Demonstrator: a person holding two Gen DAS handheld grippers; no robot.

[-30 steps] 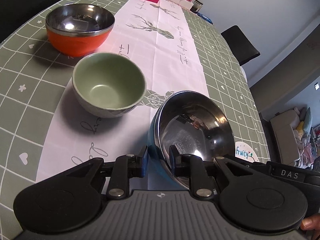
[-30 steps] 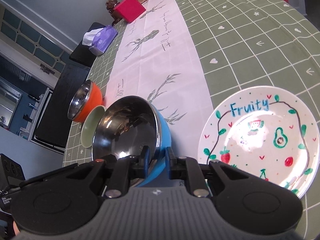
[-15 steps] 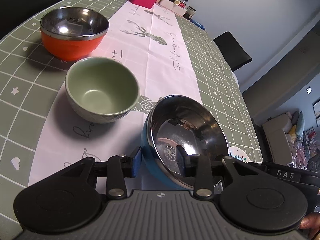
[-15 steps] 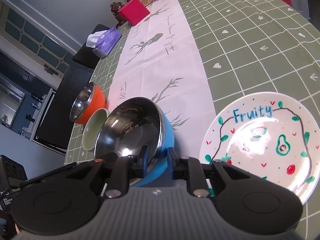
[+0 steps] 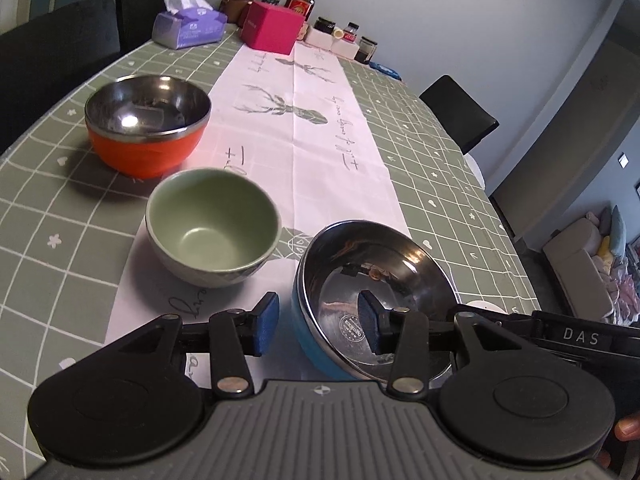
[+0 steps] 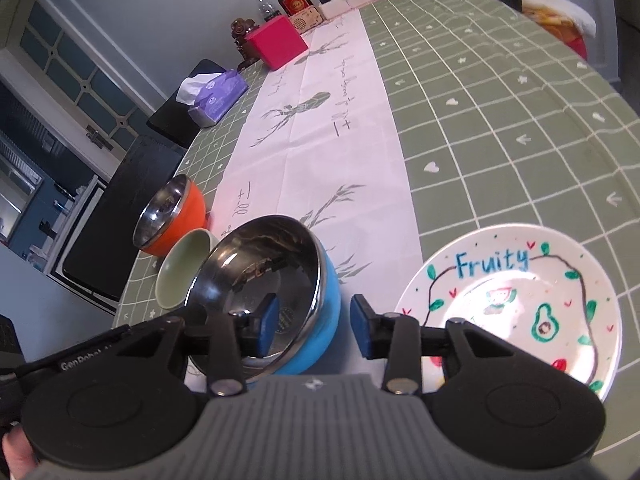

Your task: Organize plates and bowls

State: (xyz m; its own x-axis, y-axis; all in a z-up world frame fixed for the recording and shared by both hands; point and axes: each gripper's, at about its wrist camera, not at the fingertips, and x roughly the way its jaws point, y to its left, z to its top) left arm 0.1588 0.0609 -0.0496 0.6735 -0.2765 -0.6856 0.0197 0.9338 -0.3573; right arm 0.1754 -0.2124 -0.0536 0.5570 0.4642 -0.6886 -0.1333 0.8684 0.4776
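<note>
A blue bowl with a steel inside [image 5: 372, 280] [image 6: 276, 280] sits on the white table runner. My left gripper [image 5: 318, 330] is open and straddles its near-left rim, one finger inside and one outside. My right gripper [image 6: 314, 330] is open and straddles its near-right rim the same way. A green bowl [image 5: 212, 224] [image 6: 180, 268] stands just left of it. An orange bowl with a steel inside [image 5: 146, 132] [image 6: 170, 214] stands further back left. A white "Fruity" plate [image 6: 520, 304] lies flat to the right of the blue bowl.
The green checked tablecloth [image 5: 448, 168] has a white runner [image 5: 304, 128] down its middle. A tissue box [image 5: 188, 28], a pink box [image 5: 274, 26], bottles and jars [image 5: 344, 36] stand at the far end. Black chairs [image 5: 460, 112] stand around the table.
Both grippers have opened from shut on the blue bowl's rim. The bowl has gone from tilted to level on the runner.
</note>
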